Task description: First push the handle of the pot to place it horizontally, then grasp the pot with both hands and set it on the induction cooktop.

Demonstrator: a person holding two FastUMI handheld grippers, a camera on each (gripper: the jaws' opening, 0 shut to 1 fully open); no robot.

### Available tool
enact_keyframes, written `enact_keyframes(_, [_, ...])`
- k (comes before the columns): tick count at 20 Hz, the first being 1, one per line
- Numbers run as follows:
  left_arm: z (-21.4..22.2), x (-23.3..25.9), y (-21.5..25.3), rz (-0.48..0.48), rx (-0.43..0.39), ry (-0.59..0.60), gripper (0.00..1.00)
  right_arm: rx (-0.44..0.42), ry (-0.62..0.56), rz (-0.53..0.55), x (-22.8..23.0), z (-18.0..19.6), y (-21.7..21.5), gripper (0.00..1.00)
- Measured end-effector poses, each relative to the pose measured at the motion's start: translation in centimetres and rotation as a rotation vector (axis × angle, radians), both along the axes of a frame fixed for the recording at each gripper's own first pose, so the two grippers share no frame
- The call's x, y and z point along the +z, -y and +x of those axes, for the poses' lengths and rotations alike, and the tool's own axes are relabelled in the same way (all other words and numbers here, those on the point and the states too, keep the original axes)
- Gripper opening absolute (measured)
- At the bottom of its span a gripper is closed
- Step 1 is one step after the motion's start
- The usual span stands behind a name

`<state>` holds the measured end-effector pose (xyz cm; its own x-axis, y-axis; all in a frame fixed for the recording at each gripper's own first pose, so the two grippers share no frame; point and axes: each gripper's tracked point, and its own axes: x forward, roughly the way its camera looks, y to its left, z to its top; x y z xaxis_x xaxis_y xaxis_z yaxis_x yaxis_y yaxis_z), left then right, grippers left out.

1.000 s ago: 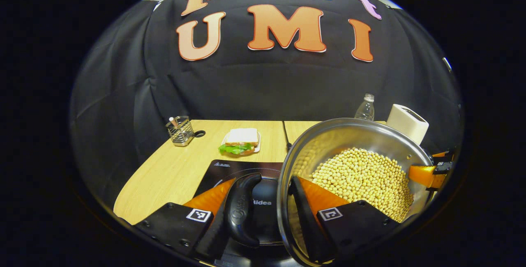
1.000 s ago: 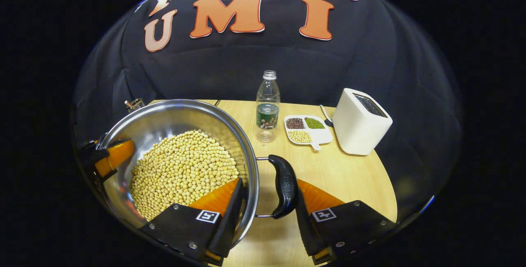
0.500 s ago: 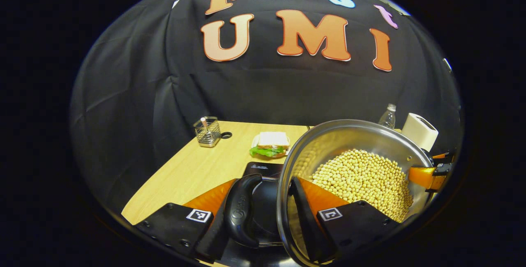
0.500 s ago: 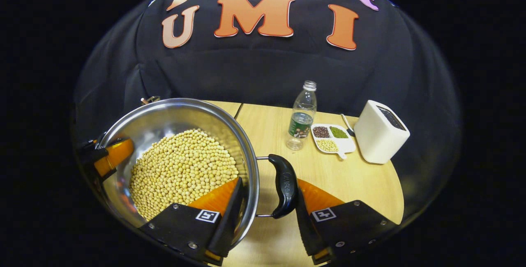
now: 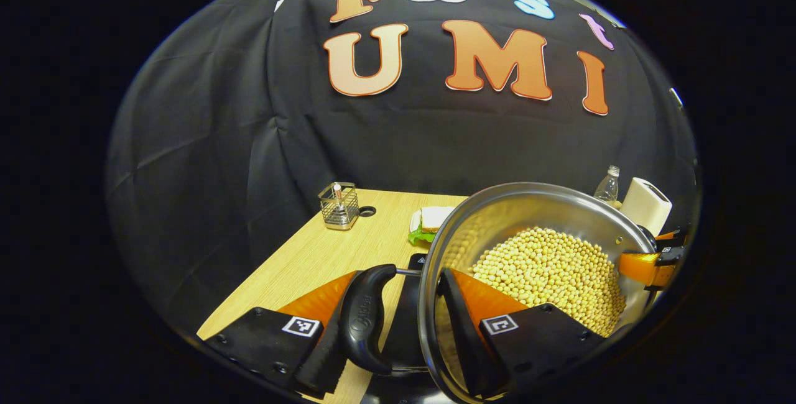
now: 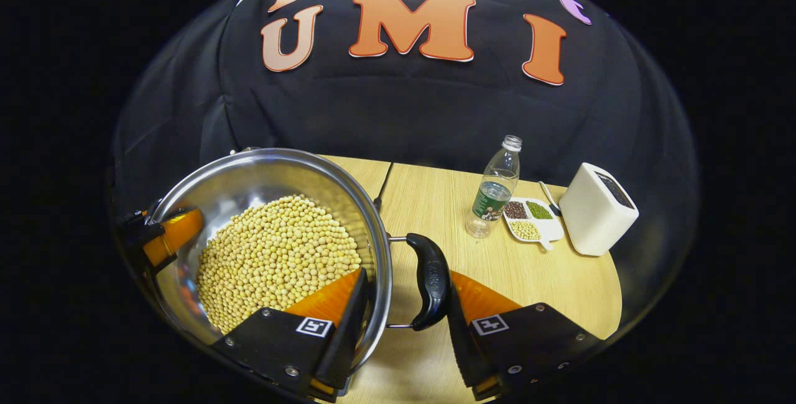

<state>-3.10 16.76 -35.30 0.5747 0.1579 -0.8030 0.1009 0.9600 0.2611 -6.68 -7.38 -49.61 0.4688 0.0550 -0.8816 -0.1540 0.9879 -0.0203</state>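
Two claws, left claw (image 5: 404,323) and right claw (image 6: 398,323), each clamp a handle and the rim of the pot (image 5: 535,205), lower right of the left gripper view. Pot full of beans (image 6: 280,255), carried above the tabletop (image 6: 497,267). Risk: uneven lift tilts it, spilling beans, or a handle (image 6: 430,280) slips free.

Rt hand-held gripper (image 6: 401,323) clamped w/ one finger inside steel pot (image 6: 249,180) of soybeans (image 6: 277,258), other against black side handle (image 6: 431,280), w/ bottle (image 6: 494,189), divided bean dish (image 6: 532,220) & white box (image 6: 597,208) farther back on tabletop (image 6: 435,205).
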Motion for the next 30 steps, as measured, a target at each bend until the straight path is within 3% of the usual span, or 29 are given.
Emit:
enact_keyframes(8, [0.2,-2.3,-1.5,-0.015,0.0,-0.033,0.77,0.01,-0.025,-0.024,-0.6,-0.1,-0.8,0.67])
enact_keyframes(14, [0.3,-4.4,-2.1,-0.023,-0.009,-0.071,0.83,0.013,-0.053,-0.042,-0.5,-0.1,-0.9,0.67])
enact_keyframes(15, [0.3,-4.9,-2.2,-0.023,-0.01,-0.08,0.8,0.012,-0.06,-0.048,-0.3,-0.2,-0.9,0.67])
enact_keyframes(17, [0.2,-5.7,-2.3,-0.032,-0.01,-0.094,0.8,0.009,-0.065,-0.06,0.1,0.0,-0.8,0.63])
enact_keyframes(30, [1.0,-9.3,-3.1,-0.044,-0.024,-0.122,0.8,-0.025,-0.101,-0.075,0.0,-1.0,-1.2,0.67])
